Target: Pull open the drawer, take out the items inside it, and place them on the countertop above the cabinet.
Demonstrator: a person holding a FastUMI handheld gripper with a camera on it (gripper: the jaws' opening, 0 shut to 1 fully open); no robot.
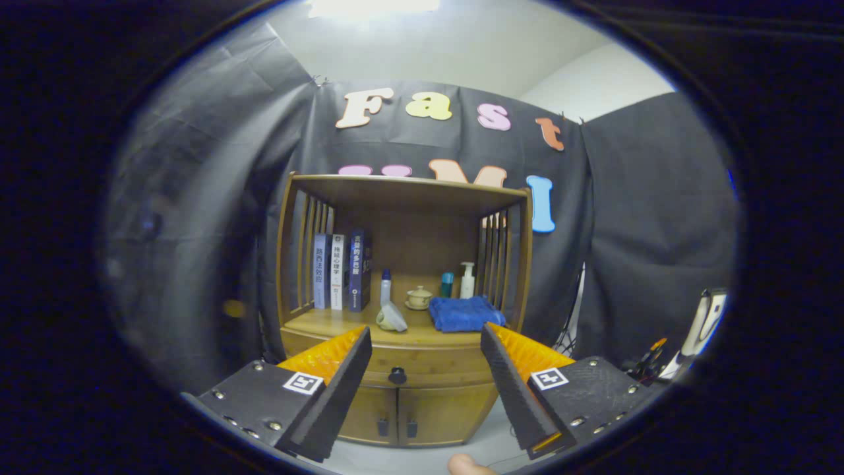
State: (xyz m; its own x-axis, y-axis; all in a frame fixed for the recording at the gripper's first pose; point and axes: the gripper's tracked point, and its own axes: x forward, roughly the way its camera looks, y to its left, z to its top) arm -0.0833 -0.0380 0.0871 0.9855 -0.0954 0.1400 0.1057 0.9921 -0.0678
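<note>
A wooden cabinet (402, 396) stands ahead of me against the black cloth wall. Its drawer (422, 366) is closed, with a dark round knob (397, 376) on the front, seen between my fingers and some way beyond them. The countertop (330, 323) above the drawer carries a folded blue towel (465, 313), a small pale object (391, 318) lying on its side, a lidded ceramic cup (419, 298) and bottles at the back. My gripper (425, 340) is open, with nothing between its fingers. What lies inside the drawer is hidden.
Three books (339, 270) stand upright at the countertop's left, next to the slatted side. A shelf roof (402, 188) covers the countertop. Two lower doors (395, 415) sit under the drawer. Cables and tools (649, 359) lie to the right. A fingertip (468, 465) shows below.
</note>
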